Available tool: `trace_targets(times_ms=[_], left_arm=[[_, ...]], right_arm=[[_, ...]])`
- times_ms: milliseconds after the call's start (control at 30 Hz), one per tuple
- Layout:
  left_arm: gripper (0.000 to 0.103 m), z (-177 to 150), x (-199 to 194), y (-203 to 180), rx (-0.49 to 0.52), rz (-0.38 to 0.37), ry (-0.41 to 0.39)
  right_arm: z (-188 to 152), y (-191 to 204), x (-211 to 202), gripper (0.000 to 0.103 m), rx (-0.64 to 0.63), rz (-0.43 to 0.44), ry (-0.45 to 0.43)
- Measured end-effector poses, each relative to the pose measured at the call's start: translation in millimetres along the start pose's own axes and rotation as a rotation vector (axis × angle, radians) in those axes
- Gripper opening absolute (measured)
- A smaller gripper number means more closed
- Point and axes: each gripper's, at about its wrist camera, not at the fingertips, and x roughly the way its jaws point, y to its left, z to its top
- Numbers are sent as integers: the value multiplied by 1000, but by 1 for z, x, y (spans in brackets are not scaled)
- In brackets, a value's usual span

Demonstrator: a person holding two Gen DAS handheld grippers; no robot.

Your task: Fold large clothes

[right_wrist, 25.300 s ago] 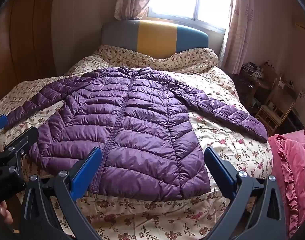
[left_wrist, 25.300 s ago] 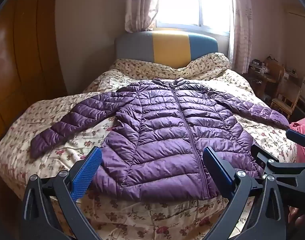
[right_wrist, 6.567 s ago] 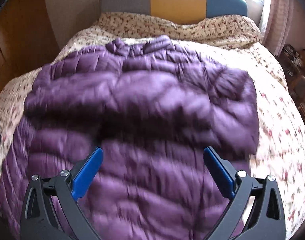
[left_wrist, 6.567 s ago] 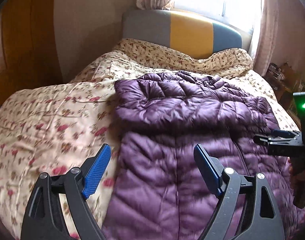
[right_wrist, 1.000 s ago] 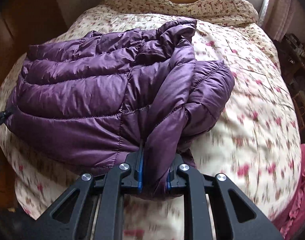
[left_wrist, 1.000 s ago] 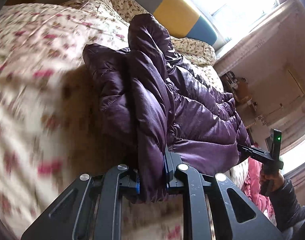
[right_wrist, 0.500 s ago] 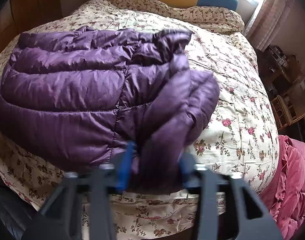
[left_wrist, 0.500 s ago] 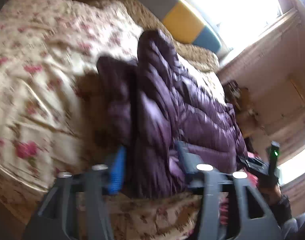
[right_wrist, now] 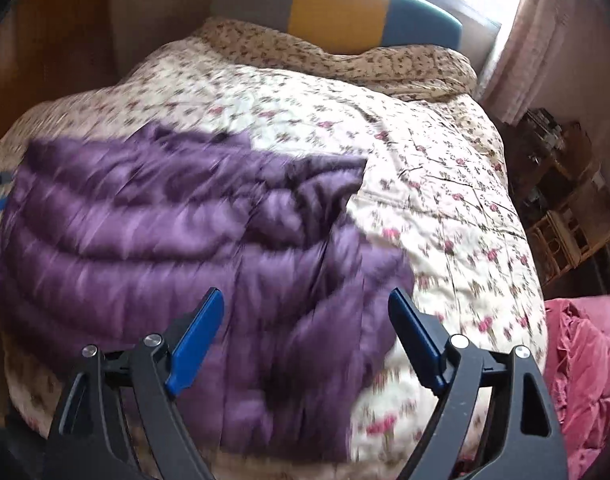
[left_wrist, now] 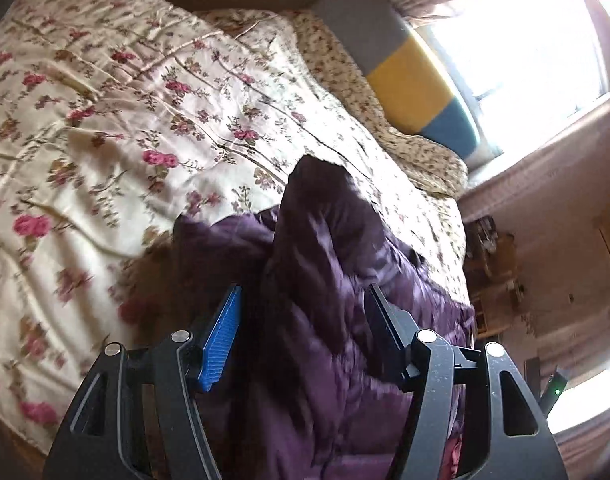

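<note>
Purple jacket (right_wrist: 177,240) lies folded into a bundle at foot edge of the bed (right_wrist: 445,184). Left gripper (left_wrist: 303,322) fingers apart, unclamped over the jacket; right gripper (right_wrist: 305,332) jaws opening, nothing pinched. Fold looks near done; perhaps tidying left

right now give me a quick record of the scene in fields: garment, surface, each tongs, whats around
garment: purple puffer jacket, folded into a bundle, blurred
surface: bed with floral quilt, jacket lies near its foot edge
left tongs: open, pads clear of the jacket, which shows between them
right tongs: jaws opening, not gripping, jacket below
headboard: grey, yellow and blue panels
beside bed: pink bedding, wicker shelf
fold: looks done, both tongs free
</note>
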Motion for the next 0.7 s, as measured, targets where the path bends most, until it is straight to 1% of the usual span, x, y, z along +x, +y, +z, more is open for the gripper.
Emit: trace_targets(times_ms=[67, 167, 200, 233, 267, 300, 333, 400, 433, 467, 533, 633, 700], left_arm=[[62, 5, 10, -3, -1, 29, 4], [61, 9, 23, -9, 16, 75, 5], [60, 11, 28, -12, 30, 102, 2], [52, 12, 31, -13, 43, 120, 0], [45, 13, 36, -16, 60, 141, 0], [41, 13, 39, -17, 73, 160, 0], [35, 13, 44, -20, 94, 185, 0], [33, 13, 51, -26, 138, 233, -11], [33, 13, 54, -29, 155, 257, -17], [33, 14, 57, -31, 170, 281, -23], [33, 17, 64, -40, 218, 366, -46], [33, 19, 80, -46, 279, 460, -62], [33, 19, 90, -49, 314, 503, -65]], right_arm=[[20, -4, 25, 83, 37, -19, 21], [40, -6, 51, 82, 57, -39, 45], [45, -5, 62, 82, 64, -40, 61], [47, -5, 70, 78, 65, -31, 78], [49, -4, 76, 69, 62, -17, 92], [52, 0, 82, 43, 53, -2, 101], [53, 5, 84, 25, 37, -15, 99], [55, 16, 82, 11, -14, -64, 66], [54, 18, 82, 8, -20, -85, 49], [54, 20, 80, 8, -26, -120, 27], [53, 19, 82, 7, -33, -181, 3], [51, 14, 93, 7, -20, -235, 1], [49, 13, 109, 7, -11, -268, 7]])
